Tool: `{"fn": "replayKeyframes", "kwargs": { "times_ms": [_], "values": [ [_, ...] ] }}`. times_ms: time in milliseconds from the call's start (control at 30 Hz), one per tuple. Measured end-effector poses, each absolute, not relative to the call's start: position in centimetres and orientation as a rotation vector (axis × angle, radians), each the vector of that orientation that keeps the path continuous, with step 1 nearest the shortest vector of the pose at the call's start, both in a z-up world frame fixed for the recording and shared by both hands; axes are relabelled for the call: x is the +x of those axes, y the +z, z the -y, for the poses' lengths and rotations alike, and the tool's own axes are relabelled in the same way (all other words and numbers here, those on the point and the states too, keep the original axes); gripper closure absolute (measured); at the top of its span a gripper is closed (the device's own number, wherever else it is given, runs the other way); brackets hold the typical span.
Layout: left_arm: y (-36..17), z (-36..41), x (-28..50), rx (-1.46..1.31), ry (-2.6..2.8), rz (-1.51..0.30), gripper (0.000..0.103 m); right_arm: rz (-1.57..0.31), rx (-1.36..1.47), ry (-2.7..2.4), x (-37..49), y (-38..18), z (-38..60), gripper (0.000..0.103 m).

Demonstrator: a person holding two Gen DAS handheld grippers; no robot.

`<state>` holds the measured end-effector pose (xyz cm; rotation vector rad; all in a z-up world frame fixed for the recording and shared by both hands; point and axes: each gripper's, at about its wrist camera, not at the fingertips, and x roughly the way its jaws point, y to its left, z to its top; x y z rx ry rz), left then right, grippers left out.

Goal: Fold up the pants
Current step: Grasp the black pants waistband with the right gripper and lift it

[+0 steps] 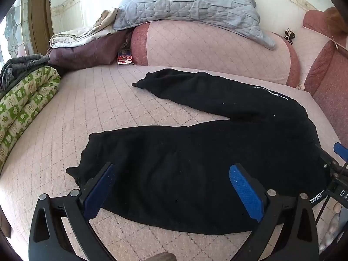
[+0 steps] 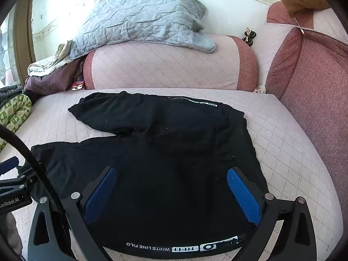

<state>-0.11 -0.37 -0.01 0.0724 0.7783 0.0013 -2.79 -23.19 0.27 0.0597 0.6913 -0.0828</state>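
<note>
Black pants (image 1: pixel 195 163) lie spread on the pink quilted bed (image 1: pixel 97 113). One leg runs to the left near me, the other (image 1: pixel 206 87) angles toward the back. My left gripper (image 1: pixel 171 169) is open and hovers over the near leg, close to its cuff. In the right wrist view the pants (image 2: pixel 163 152) show their waist end, with a strip of white lettering (image 2: pixel 184 248) along the near edge. My right gripper (image 2: pixel 171 170) is open and empty above that waist area. The left gripper's tip (image 2: pixel 10 169) shows at the left edge.
A pink bolster (image 1: pixel 206 47) lies at the back with a grey-blue quilt (image 1: pixel 184 4) on it. Folded bedding, green patterned (image 1: pixel 24 100), is stacked at the left. A red-pink cushion (image 2: pixel 308 91) borders the right side. A small dark object (image 2: pixel 249 35) sits behind the bolster.
</note>
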Motion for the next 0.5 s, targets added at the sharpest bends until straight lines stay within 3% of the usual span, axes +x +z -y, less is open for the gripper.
{"fn": "replayKeyframes", "kwargs": {
  "times_ms": [500],
  "values": [
    [-1.6, -0.1, 0.5, -0.029, -0.061, -0.876, 0.000, -0.660, 0.159, -0.161, -3.4, 1.9, 27.0, 0.000]
  ]
}}
